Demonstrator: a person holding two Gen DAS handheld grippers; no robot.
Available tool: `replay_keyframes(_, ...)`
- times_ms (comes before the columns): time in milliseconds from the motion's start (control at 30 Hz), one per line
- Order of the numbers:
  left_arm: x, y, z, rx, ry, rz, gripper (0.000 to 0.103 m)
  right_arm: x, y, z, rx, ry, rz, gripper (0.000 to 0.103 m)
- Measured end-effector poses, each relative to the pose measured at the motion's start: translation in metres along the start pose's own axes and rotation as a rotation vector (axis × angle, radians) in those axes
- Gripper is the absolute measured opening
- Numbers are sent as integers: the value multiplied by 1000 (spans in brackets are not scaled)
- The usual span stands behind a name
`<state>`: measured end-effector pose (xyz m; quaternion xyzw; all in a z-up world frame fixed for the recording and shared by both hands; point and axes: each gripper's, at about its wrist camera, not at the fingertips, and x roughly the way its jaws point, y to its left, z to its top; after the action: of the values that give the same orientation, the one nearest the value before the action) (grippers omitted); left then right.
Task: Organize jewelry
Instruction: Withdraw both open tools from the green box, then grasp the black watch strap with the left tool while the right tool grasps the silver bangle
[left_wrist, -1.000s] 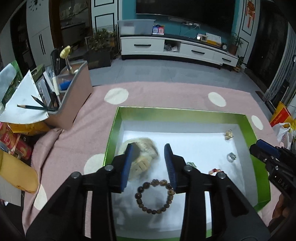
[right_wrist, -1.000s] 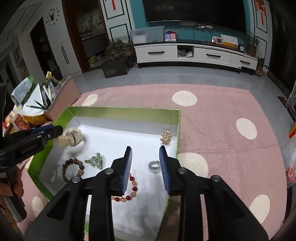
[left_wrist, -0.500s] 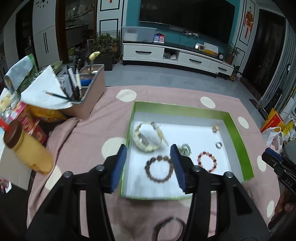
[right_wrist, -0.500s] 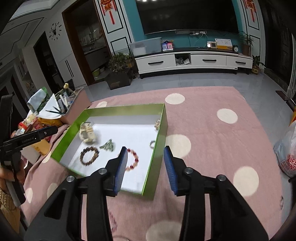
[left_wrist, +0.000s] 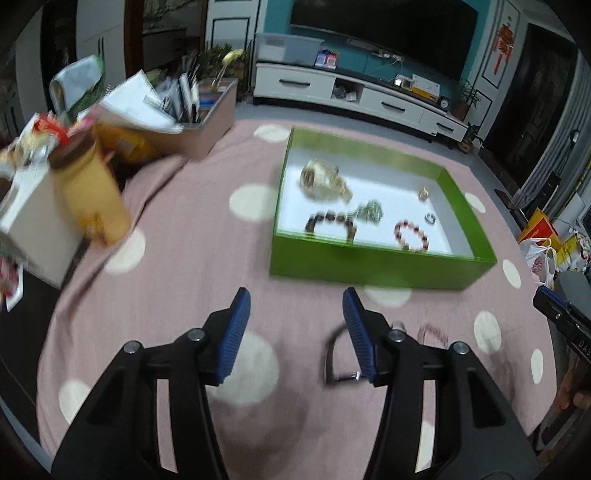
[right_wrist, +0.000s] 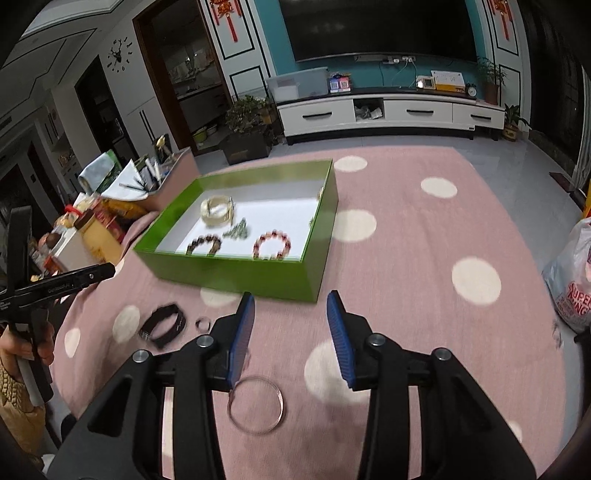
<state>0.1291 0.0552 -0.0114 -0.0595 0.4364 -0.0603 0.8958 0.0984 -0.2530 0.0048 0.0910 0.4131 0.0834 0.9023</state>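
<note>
Judging from the left wrist view, well over half done: inside the green box (left_wrist: 380, 264) lie a pale gold bangle (left_wrist: 321, 179), a dark bead bracelet (left_wrist: 330, 223), a greenish cluster (left_wrist: 369, 212), a red bead bracelet (left_wrist: 412, 236) and two small rings toward the box's far right wall — blurred, hard to tell apart. Still out on the pink dotted cloth (left_wrist: 207, 229), nearer the camera than the box: a dark band (left_wrist: 338, 360) partly hidden behind the right finger, plus a faint pinkish loop to its right, too smeared to name. Left gripper (left_wrist: 295, 332) hovering short of the box's near wall, jaws spread wide, nothing between them, touching nothing visible.

Seen from the right wrist view, same tally. Box (right_wrist: 236, 273) holding the bangle (right_wrist: 218, 210), the dark beads (right_wrist: 203, 245), the cluster (right_wrist: 236, 230) and the red beads (right_wrist: 271, 245). Left outside, in front of the box's near wall: a black band (right_wrist: 164, 325), a small ring (right_wrist: 202, 325) just beside it, and a thin silver bangle (right_wrist: 255, 404) nearest the camera — three pieces at least to go. Right gripper (right_wrist: 290, 332) poised above the cloth (right_wrist: 406, 240) in front of the box, jaws wide apart and empty; left finger overlapping the silver bangle's rim in the picture, contact impossible to confirm.
</note>
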Motion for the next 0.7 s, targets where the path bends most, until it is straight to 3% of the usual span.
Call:
replay_keyframes(333,4,14,-50,-75,85,-24,54,1,-4,-44,52,76,14,41)
replay_keyframes(700,3,20,-80,-130,137,-78,55,16,1,-80,64,149,-6,41)
